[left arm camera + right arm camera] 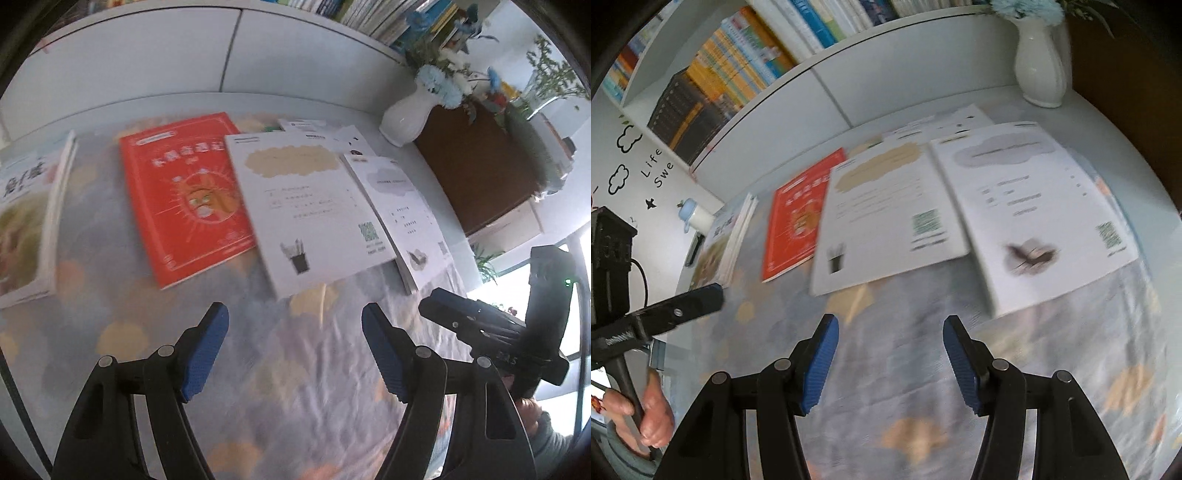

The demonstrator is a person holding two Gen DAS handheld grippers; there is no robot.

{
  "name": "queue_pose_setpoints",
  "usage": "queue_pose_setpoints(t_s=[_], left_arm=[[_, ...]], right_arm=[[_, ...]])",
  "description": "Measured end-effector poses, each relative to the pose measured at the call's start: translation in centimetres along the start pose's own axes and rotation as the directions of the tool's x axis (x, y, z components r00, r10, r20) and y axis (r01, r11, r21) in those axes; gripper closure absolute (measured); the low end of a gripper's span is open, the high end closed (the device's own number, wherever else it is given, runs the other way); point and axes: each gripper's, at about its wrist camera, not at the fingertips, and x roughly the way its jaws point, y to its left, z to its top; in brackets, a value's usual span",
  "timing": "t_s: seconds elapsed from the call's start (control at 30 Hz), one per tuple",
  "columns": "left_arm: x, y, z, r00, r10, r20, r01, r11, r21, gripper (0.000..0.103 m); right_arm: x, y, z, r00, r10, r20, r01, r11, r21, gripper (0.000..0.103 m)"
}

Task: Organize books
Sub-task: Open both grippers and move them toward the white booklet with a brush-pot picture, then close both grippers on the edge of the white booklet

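Several books lie flat on a patterned cloth [295, 369]. A red book [188, 199] [798, 218] lies left of centre. A white book with a beige cloud [306, 206] [886, 218] overlaps it. A white book with a grey cloud [399, 218] [1041, 214] lies to the right. A book with a pale cover [26, 221] [724, 243] lies far left. My left gripper [295, 328] is open and empty, above the cloth short of the books. My right gripper [890, 336] is open and empty, likewise; it shows in the left wrist view [480, 325].
A white vase with blue flowers [410, 110] [1039, 62] stands at the back right beside a brown box [476, 166]. A shelf of upright books [738, 70] runs along the back above white panels. More papers [321, 129] lie behind the books.
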Motion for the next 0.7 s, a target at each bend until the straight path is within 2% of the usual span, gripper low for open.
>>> queue_pose_setpoints(t_s=[0.13, 0.33, 0.6, 0.63, 0.7], left_arm=[[2.1, -0.8, 1.8, 1.000, 0.017, -0.008, -0.017, 1.000, -0.012, 0.030], [5.5, 0.0, 5.0, 0.998, 0.047, -0.041, -0.050, 0.997, -0.052, 0.030], [9.9, 2.5, 8.5, 0.995, 0.066, -0.078, -0.073, 0.993, -0.089, 0.030], [10.2, 2.7, 8.7, 0.995, 0.066, -0.081, -0.073, 0.993, -0.089, 0.030], [10.8, 3.0, 8.9, 0.994, 0.064, -0.087, -0.072, 0.993, -0.089, 0.030]], right_arm=[[1.0, -2.4, 1.8, 1.000, 0.011, -0.014, -0.011, 1.000, 0.018, 0.046], [3.9, -4.1, 4.7, 0.999, 0.028, -0.032, -0.026, 0.999, 0.040, 0.046], [8.4, -3.2, 6.6, 0.997, 0.021, -0.072, -0.019, 0.999, 0.028, 0.046], [9.0, -3.1, 6.6, 0.996, 0.008, -0.085, -0.006, 1.000, 0.029, 0.044], [9.3, -2.5, 6.7, 0.998, -0.003, -0.056, 0.004, 1.000, 0.018, 0.039]])
